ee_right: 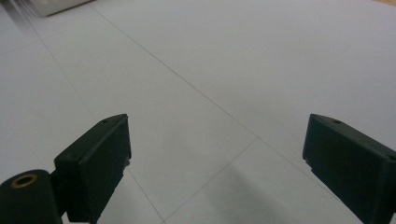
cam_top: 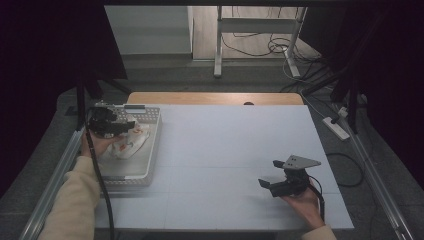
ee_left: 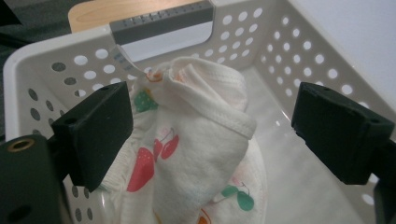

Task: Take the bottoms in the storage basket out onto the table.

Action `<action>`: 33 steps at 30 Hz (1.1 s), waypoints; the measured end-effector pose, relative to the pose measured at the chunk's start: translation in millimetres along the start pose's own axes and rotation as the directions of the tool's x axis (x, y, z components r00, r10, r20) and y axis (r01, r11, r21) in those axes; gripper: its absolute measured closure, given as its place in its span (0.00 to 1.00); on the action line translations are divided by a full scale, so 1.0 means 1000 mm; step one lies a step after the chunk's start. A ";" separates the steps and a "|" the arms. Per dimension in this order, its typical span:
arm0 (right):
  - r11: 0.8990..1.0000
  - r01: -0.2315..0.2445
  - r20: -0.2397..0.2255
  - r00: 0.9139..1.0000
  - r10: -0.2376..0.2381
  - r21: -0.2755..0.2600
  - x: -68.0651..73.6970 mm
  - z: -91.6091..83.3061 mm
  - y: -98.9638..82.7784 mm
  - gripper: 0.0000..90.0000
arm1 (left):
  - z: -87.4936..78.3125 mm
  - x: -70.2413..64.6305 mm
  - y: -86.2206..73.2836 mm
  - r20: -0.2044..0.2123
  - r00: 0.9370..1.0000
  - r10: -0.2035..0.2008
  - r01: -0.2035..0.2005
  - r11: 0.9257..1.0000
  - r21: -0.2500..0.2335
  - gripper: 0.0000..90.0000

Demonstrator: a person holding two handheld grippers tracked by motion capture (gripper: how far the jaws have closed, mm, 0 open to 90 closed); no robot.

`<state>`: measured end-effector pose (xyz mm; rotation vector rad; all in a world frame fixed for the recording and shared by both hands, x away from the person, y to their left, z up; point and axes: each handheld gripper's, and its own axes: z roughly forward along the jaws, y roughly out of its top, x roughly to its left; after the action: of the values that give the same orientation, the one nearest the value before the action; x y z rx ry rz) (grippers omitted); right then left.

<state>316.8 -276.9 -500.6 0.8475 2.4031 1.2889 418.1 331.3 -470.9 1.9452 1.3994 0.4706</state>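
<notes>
High view: a white perforated basket (cam_top: 150, 150) is parked at about 9 o'clock on the desk (cam_top: 225, 150), and a small white garment (cam_top: 131, 142) is bunched up inside it. The left tongs (cam_top: 120, 127) are held right over the cloth. The right tongs (cam_top: 268, 176) are kept well apart from all that, down at 4 o'clock over bare desk.

Left gripper view: the left tongs (ee_left: 212, 126) are spread wide, with the garment (ee_left: 196, 140) sitting between the jaws but not pinched yet. White knit with cherry and strawberry prints, a stitched hem and a little tag at 11 o'clock can be made out. It'll probably handle light, soft and floppy, so the raised fold near the hem looks like the spot to be grabbed; anything looser would likely just slide or unroll.

Right gripper view: the right tongs (ee_right: 217, 156) are also spread open, nothing held.
</notes>
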 end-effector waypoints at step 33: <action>1.000 -0.002 -0.004 1.000 0.002 -0.002 0.000 0.000 -0.001 0.09 | 0.023 0.004 -0.008 0.003 1.000 -0.026 0.025 0.989 0.148 0.69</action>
<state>316.8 -277.4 -501.3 0.8477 2.4045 1.2949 428.9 329.0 -493.1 2.0414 1.4915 0.3578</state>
